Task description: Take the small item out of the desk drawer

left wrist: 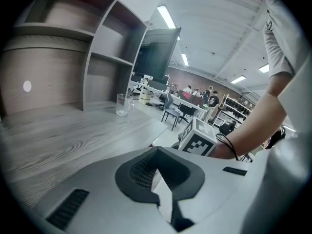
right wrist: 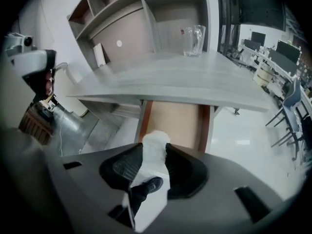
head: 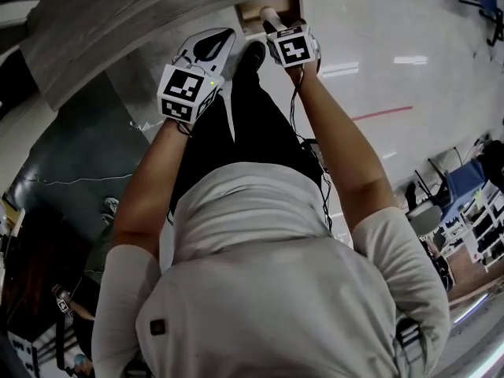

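The desk drawer [right wrist: 176,123] stands pulled out under the grey desk top [right wrist: 185,84]; its tan bottom shows bare. My right gripper [right wrist: 152,165] is just in front of it, shut on a small white item [right wrist: 155,147] that stands up between the dark pads. From the head view the white item [head: 269,14] pokes out of the right gripper [head: 274,24] above the drawer [head: 250,10]. My left gripper [head: 211,44] hangs beside it to the left, lower than the desk top [head: 118,14]. In its own view the left gripper [left wrist: 157,167] has its tips together and nothing held.
A clear glass [right wrist: 193,40] stands on the desk near its far edge. Wooden shelves [right wrist: 126,18] rise at the back of the desk. The person's legs and a shoe [head: 250,53] are under the grippers. Office chairs [left wrist: 173,112] stand on the glossy floor beyond.
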Demonstrator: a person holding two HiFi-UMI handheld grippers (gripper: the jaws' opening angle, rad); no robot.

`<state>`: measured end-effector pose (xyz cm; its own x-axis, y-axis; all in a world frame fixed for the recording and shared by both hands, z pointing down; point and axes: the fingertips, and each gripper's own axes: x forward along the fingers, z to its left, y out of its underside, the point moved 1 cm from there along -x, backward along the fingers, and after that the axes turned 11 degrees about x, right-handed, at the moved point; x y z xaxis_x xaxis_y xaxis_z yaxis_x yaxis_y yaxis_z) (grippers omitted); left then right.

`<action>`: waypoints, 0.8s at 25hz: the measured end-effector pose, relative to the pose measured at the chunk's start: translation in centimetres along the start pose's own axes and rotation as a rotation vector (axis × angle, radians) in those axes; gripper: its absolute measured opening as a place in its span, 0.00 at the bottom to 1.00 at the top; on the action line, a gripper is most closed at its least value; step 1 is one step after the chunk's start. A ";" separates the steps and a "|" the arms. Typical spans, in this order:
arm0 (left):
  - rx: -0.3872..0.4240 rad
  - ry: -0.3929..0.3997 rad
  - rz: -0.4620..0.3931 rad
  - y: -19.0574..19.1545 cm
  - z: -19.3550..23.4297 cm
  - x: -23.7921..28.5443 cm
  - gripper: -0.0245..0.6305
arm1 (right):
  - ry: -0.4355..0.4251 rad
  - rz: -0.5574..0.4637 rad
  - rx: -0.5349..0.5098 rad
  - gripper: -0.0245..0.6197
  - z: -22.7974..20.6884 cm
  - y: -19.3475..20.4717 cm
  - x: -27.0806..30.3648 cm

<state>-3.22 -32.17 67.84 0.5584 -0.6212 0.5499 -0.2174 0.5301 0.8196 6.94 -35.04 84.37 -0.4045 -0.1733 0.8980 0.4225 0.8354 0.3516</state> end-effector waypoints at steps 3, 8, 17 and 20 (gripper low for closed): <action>0.014 0.000 -0.022 -1.4 -0.4 -1.5 0.06 | -0.002 -0.046 0.001 0.27 1.1 -1.0 -2.7; 0.050 0.003 -0.037 -3.3 -0.3 -3.7 0.06 | 0.002 -0.137 0.005 0.27 2.9 -3.2 -7.2; 0.109 0.006 -0.096 -6.9 -1.3 -10.3 0.06 | 0.007 -0.308 -0.018 0.27 8.5 -5.1 -16.6; 0.132 0.010 -0.132 -8.4 -2.1 -13.1 0.06 | 0.015 -0.376 -0.019 0.27 10.8 -5.3 -20.2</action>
<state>-7.07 -27.29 53.41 0.5965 -0.6746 0.4349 -0.2445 0.3633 0.8990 4.14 -30.37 61.51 -0.5228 -0.4738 0.7086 0.2619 0.7018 0.6625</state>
